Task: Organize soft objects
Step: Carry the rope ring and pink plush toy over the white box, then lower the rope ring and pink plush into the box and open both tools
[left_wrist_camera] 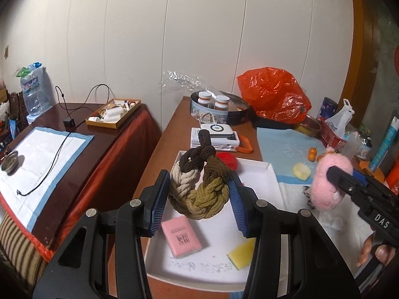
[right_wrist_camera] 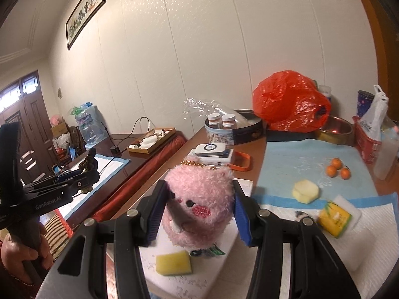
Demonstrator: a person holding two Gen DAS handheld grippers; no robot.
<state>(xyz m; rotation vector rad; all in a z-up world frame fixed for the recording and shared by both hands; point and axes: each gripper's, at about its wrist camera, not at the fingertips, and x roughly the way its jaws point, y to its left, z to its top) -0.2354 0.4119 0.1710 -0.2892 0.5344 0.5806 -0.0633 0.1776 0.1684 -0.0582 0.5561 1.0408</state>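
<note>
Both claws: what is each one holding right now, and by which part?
Left claw grips the braided hair-tie bundle across its lower beige-olive coil. Right claw grips the pink plush pig by the sides of its head.

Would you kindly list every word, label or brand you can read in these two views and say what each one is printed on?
"DAS": on the right gripper body, seen from the left wrist view.
"GenRobot.AI": on the left gripper body, seen from the right wrist view.
Pink packet in the white tray: print too small to read.
Framed wall hanging: characters too blurred.
Yellow packet: print unreadable.
</note>
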